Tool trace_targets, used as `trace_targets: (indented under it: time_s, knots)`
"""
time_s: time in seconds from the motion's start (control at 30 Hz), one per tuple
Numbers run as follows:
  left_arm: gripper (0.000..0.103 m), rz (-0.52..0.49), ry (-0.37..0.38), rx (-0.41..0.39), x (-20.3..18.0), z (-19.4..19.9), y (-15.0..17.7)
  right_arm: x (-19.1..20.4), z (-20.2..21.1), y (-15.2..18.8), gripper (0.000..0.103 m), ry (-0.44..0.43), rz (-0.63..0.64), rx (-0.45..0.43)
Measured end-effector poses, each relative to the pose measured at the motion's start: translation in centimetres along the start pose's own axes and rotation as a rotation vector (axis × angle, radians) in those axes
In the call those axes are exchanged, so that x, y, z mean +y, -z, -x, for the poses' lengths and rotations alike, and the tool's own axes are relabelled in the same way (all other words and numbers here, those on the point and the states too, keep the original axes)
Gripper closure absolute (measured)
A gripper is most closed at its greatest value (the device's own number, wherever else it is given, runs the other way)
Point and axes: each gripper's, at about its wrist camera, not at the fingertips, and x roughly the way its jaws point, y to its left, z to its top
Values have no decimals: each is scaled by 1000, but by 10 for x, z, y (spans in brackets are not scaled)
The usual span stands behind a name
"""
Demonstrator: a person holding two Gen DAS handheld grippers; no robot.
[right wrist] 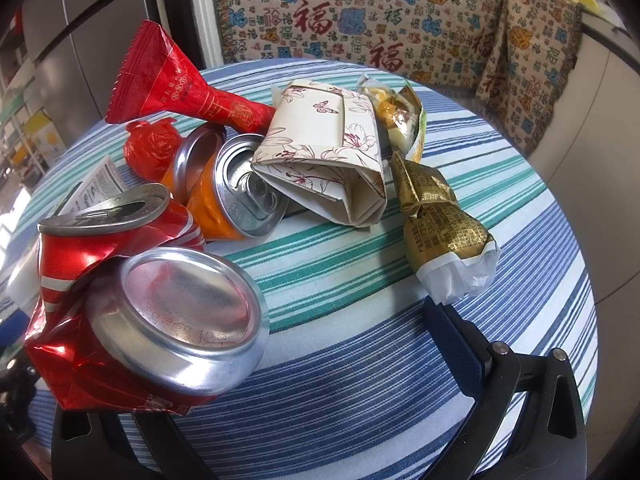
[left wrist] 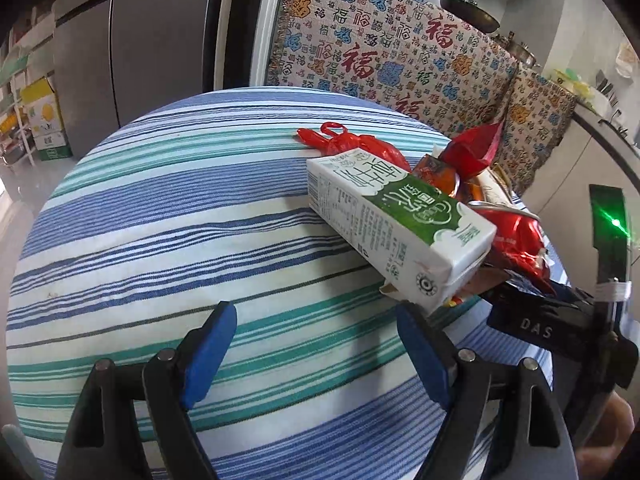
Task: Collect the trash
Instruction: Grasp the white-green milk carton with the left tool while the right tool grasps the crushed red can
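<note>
Trash lies on a round striped table (left wrist: 160,240). In the left wrist view a green and white milk carton (left wrist: 396,224) lies just ahead of my open left gripper (left wrist: 316,344), its near end touching the right fingertip (left wrist: 416,344). Behind it are a red plastic bag (left wrist: 352,144) and a crushed red can (left wrist: 516,236). In the right wrist view the crushed red can (right wrist: 132,304) sits over my left finger, which it hides. The right finger (right wrist: 456,344) stands far apart, so my right gripper (right wrist: 304,356) is open. Beyond lie an orange can (right wrist: 224,192), a floral paper box (right wrist: 328,152) and a gold wrapper (right wrist: 440,224).
A red cone wrapper (right wrist: 172,80) and a yellow snack bag (right wrist: 400,116) lie at the far side. A patterned cloth (left wrist: 400,52) covers the counter behind the table. A grey fridge (left wrist: 132,48) stands to the left. My right gripper's body (left wrist: 560,328) shows beside the carton.
</note>
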Motion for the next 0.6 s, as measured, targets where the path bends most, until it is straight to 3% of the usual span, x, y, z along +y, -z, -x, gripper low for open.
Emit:
trace_targets:
  time_s: [0.17,0.33,0.43,0.6]
  knots:
    - [19,13,28,4,8,14,7,0,0,0,0,-2,6,2]
    - [19,90,108,-29,10,30,-10,-4,22,33,0,-54,78,16]
    - [19,112,141,-1,-1,22,-27,-12,36,53,0,-64,91,14]
    - [19,129,49,63,-13,-10,-39,-25,50,71,0,-77,85,0]
